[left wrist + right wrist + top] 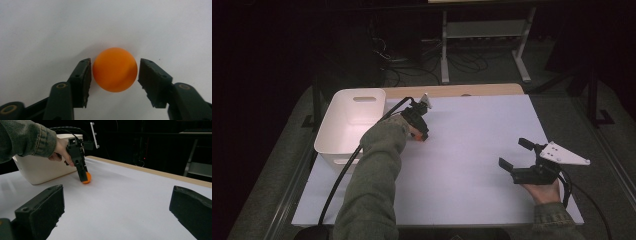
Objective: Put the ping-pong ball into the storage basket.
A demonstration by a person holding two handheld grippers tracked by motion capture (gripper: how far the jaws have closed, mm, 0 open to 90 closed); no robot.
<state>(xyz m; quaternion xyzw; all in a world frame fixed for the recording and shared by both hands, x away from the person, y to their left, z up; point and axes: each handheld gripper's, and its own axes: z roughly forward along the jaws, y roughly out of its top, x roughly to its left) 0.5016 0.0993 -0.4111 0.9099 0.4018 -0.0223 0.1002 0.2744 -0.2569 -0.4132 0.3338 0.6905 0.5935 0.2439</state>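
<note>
One white worktop (472,165) carries everything here, with a white bin (349,125) standing at its far left edge and nothing seen inside it. Near the bin's right wall, on bare worktop, the left gripper (422,136) points down at a small orange ball (115,69). In the left gripper view its jaws bracket the ball at its widest girth: the left pad looks touching or nearly so, while a thin gap shows at the right pad, so the pinch is not yet made. The right gripper (516,155) hovers well apart at the near right, its jaws spread on nothing. The ball looks like a hollow, smooth plastic shell, so probably very light, stiff, but slippery and apt to roll or squirt out. Taking it across the middle, squarely between the pads, with gentle pressure seems safest.
</note>
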